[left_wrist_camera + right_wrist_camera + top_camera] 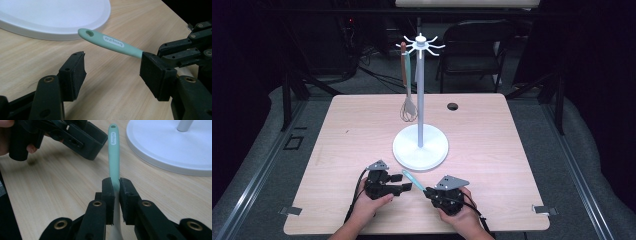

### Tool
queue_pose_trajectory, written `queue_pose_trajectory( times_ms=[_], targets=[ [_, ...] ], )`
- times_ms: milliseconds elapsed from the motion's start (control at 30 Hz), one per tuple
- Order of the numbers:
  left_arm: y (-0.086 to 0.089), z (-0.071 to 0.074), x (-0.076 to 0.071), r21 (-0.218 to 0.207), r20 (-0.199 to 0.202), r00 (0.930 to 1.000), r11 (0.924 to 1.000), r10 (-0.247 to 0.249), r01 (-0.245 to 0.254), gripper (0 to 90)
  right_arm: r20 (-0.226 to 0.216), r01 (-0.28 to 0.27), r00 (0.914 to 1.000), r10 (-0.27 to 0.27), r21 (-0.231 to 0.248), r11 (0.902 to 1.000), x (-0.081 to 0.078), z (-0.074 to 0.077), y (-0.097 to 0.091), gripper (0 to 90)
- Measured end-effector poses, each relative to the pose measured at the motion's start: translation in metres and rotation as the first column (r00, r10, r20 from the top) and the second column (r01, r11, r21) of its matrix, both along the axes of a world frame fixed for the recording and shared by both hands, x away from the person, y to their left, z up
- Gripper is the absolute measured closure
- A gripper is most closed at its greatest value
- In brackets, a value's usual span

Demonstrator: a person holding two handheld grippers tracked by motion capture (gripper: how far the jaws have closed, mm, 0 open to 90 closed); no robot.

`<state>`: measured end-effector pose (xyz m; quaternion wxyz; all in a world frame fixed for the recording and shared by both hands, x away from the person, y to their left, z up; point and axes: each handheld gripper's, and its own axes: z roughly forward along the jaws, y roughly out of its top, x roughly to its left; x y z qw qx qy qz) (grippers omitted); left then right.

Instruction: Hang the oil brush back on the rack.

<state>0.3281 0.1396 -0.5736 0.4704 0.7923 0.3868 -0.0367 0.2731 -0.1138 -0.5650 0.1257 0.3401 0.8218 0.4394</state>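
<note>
Now, near the front edge of the wooden table, both hand-held grippers sit close together. Right gripper: jaws pressed together on the teal-handled utensil, clamped low on the handle where teal meets a pale lower part. Handle runs from the jaws toward 12 o'clock in the right gripper view, its hanging hole and white label at the far tip. In the high view the handle points from the right gripper toward 10 o'clock, tip just short of the stand's round white base.

Left gripper: jaws well apart, nothing between the pads. No earlier picture to compare. In the left gripper view the teal handle lies beyond the open jaws, crossing from 11 o'clock down toward 3 o'clock, its lower end passing behind the right-hand pad; whether it touches that pad I cannot tell. Handle is raised off the table there.

High view: left gripper at 9 o'clock of the utensil, just beside it. White utensil stand at 12 o'clock of both grippers; a whisk with brown handle hangs from its hooked top.
</note>
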Motion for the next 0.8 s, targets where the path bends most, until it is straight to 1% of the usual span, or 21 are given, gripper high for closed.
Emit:
queue_pose_trajectory(
  times_ms=[33, 100, 167, 267, 300, 367, 467, 500, 567, 600, 633, 667, 733, 800],
  targets=[
    [-0.002, 0.001, -0.001, -0.015, -0.004, 1.0000, 0.9998, -0.009, 0.009, 36.5, 0.013, -0.016, 0.9998, 0.016, -0.006, 0.9999, -0.001, 0.000, 0.002, 82.8],
    [-0.003, 0.001, -0.002, -0.026, -0.009, 0.9998, 0.9995, -0.017, 0.016, 36.1, 0.026, -0.022, 0.9994, 0.022, -0.003, 0.9997, -0.003, 0.000, 0.003, 82.8],
    [-0.005, 0.001, -0.003, -0.039, -0.016, 0.9996, 0.9990, -0.024, 0.023, 36.1, 0.030, -0.034, 0.9990, 0.033, 0.005, 0.9994, -0.004, 0.000, 0.005, 82.8],
    [-0.008, 0.001, -0.005, -0.042, -0.015, 0.9993, 0.9986, -0.034, 0.033, 36.4, 0.033, -0.049, 0.9982, 0.049, 0.005, 0.9988, -0.004, 0.000, 0.007, 82.7],
    [-0.009, 0.001, -0.005, -0.049, -0.016, 0.9992, 0.9981, -0.038, 0.037, 37.2, 0.034, -0.051, 0.9982, 0.050, 0.012, 0.9986, -0.005, -0.001, 0.008, 82.7],
    [-0.010, 0.002, -0.006, -0.061, -0.011, 0.9993, 0.9975, -0.036, 0.035, 41.6, 0.033, -0.060, 0.9977, 0.060, 0.009, 0.9981, -0.005, -0.001, 0.009, 82.6],
    [-0.011, 0.002, -0.007, -0.089, -0.019, 0.9987, 0.9950, -0.047, 0.045, 48.8, 0.026, -0.068, 0.9974, 0.068, 0.018, 0.9975, -0.005, -0.002, 0.011, 82.4],
    [-0.012, 0.003, -0.007, -0.085, -0.011, 0.9989, 0.9954, -0.046, 0.045, 49.8, 0.026, -0.067, 0.9974, 0.067, 0.020, 0.9975, -0.006, -0.003, 0.012, 82.3],
    [-0.012, 0.003, -0.008, -0.068, -0.002, 0.9993, 0.9970, -0.037, 0.037, 55.0, 0.021, -0.072, 0.9972, 0.071, 0.008, 0.9974, -0.006, -0.004, 0.013, 82.1],
    [-0.012, 0.003, -0.008, -0.076, -0.008, 0.9992, 0.9964, -0.039, 0.038, 56.4, 0.023, -0.069, 0.9974, 0.069, 0.012, 0.9976, -0.006, -0.004, 0.013, 81.9],
    [-0.012, 0.003, -0.008, -0.077, -0.010, 0.9993, 0.9964, -0.037, 0.036, 57.4, 0.022, -0.069, 0.9974, 0.069, 0.012, 0.9975, -0.006, -0.004, 0.013, 80.3],
    [-0.012, 0.002, -0.008, -0.076, -0.010, 0.9993, 0.9965, -0.037, 0.036, 57.4, 0.019, -0.070, 0.9974, 0.070, 0.016, 0.9974, -0.005, -0.004, 0.013, 76.6],
    [-0.012, 0.002, -0.007, -0.075, -0.011, 0.9993, 0.9966, -0.036, 0.035, 57.5, -0.006, -0.072, 0.9974, 0.072, 0.015, 0.9973, -0.005, -0.003, 0.011, 72.4],
    [-0.012, 0.002, -0.007, -0.074, -0.011, 0.9993, 0.9966, -0.035, 0.035, 57.5, -0.026, -0.064, 0.9976, 0.065, 0.011, 0.9979, -0.005, -0.004, 0.009, 72.9]
  ],
)
